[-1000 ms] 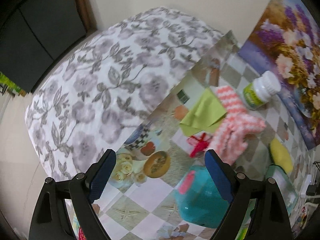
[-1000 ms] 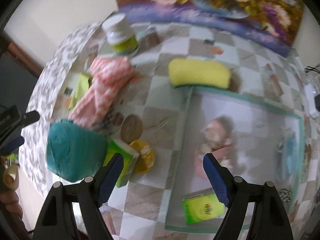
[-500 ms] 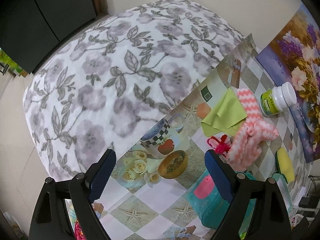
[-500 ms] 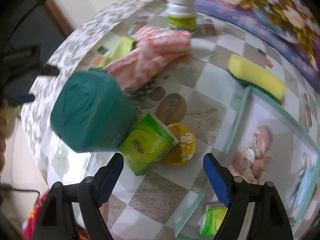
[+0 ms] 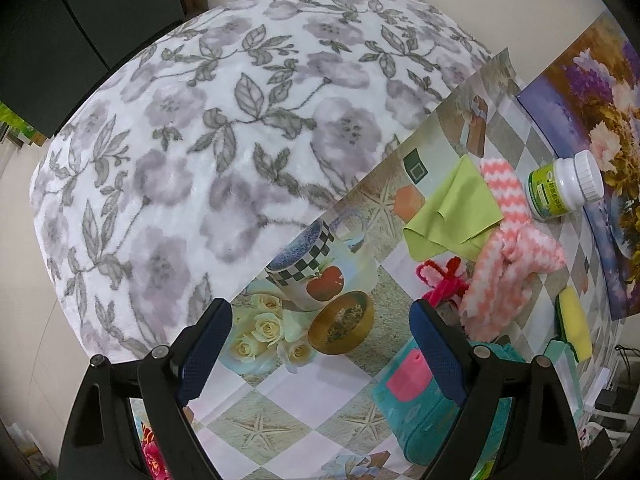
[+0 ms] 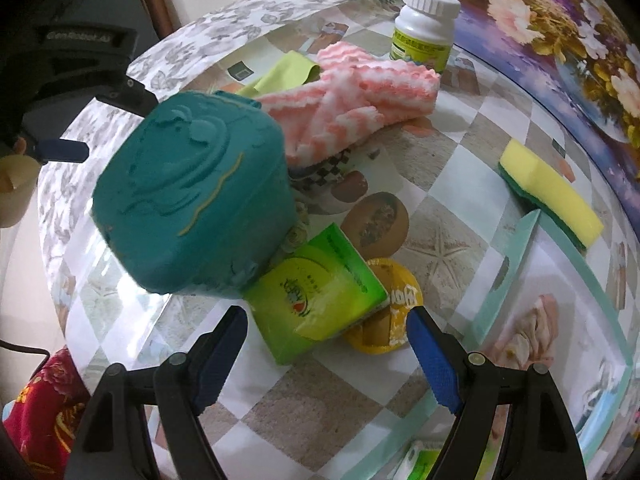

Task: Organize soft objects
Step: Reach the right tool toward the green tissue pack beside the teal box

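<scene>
**Patterned desk, both grippers released**

Checkered glossy desk (image 6: 460,184) crowded: teal moulded pouch (image 6: 192,208) leaning against green tissue packet (image 6: 320,296), beside pink-and-white zigzag fluffy cloth (image 6: 360,96) and lime-green folded cloth (image 5: 456,212). Yellow sponge (image 6: 552,192) touching clear tray rim (image 6: 516,264). Right gripper (image 6: 324,364) spread wide over packet; left gripper (image 5: 320,352) likewise empty.

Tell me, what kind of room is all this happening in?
Probably a home, at a household table: a picture-printed checkered tablecloth, a floral painting leaning behind it, and everyday clutter like a yellow sponge and pink cloth.
</scene>
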`<action>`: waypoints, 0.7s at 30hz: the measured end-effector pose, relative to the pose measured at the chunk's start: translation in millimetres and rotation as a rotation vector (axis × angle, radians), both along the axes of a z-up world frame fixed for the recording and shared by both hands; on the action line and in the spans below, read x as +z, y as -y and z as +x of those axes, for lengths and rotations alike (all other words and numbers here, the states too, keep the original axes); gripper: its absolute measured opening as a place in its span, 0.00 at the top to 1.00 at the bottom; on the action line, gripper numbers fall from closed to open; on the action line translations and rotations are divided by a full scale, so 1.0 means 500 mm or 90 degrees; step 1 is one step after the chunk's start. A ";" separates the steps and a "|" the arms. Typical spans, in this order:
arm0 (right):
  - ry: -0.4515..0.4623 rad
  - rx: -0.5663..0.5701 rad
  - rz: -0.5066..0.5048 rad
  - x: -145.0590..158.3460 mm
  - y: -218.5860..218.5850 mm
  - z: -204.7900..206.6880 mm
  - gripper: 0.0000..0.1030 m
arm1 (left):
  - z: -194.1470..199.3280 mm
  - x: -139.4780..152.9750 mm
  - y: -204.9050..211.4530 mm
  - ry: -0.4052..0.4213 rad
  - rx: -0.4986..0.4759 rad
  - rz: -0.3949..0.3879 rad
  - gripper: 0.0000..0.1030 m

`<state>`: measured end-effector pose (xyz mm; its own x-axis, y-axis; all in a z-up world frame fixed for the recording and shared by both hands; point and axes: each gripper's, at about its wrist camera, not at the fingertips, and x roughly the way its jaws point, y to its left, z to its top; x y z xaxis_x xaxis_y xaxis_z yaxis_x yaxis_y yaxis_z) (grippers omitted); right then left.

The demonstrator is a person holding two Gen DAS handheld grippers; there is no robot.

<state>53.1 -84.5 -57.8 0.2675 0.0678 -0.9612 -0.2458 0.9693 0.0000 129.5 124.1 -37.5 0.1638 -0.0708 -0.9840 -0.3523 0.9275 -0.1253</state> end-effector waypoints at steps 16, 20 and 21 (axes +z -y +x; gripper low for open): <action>0.029 0.059 -0.011 -0.008 -0.023 0.009 0.19 | 0.010 -0.003 0.015 0.002 -0.018 0.003 0.12; 0.033 0.051 -0.008 -0.003 -0.019 0.000 0.26 | 0.011 -0.002 0.017 0.003 -0.020 0.001 0.12; 0.032 0.047 -0.001 -0.002 -0.016 -0.001 0.26 | 0.011 -0.001 0.018 0.004 -0.020 0.001 0.12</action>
